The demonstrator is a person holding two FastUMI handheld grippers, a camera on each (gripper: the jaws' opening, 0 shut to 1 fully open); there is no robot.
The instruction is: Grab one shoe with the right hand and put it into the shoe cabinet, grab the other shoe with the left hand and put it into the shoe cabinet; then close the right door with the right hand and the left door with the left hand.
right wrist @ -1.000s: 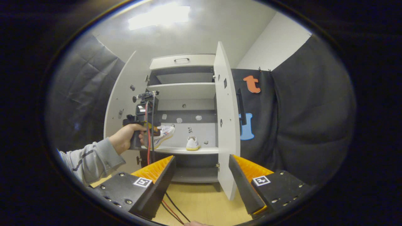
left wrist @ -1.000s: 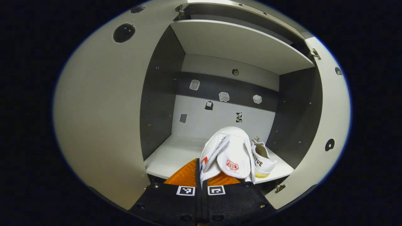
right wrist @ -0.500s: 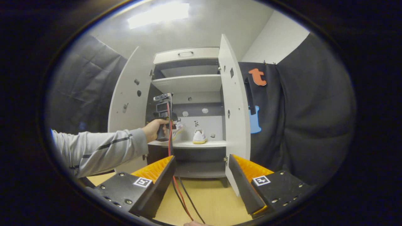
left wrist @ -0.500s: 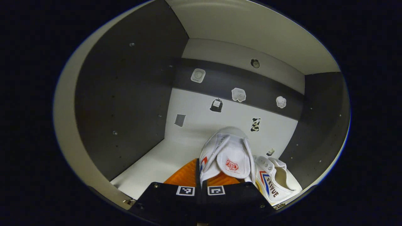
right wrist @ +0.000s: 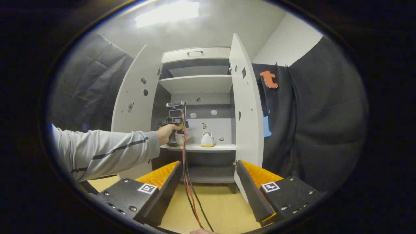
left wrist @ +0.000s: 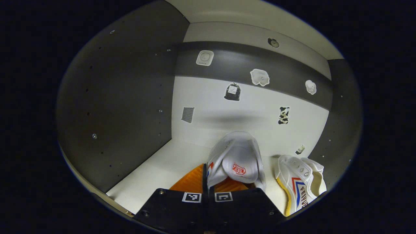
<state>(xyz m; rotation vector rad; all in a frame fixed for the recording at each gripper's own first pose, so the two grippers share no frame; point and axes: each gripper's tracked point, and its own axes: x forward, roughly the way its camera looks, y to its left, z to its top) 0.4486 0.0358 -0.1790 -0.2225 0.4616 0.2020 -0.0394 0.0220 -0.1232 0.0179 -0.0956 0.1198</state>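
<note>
- The left gripper (left wrist: 208, 177), low in the centre of the left gripper view, has its fingers pinched on the heel of a white canvas shoe with a red tongue logo (left wrist: 236, 159), held inside the shoe cabinet.
- A second white shoe with red and blue stripes and a yellow sole (left wrist: 299, 185) lies on the white shelf (left wrist: 156, 169) at lower right, just beside the held one.
- The right gripper (right wrist: 208, 188), at the bottom of the right gripper view, is spread wide, holding nothing.
- Beyond it, the white shoe cabinet (right wrist: 195, 53) stands mid-frame, its left door (right wrist: 133, 107) and right door (right wrist: 247, 107) open.
- A grey sleeve (right wrist: 104, 152) reaches in from the left.
</note>
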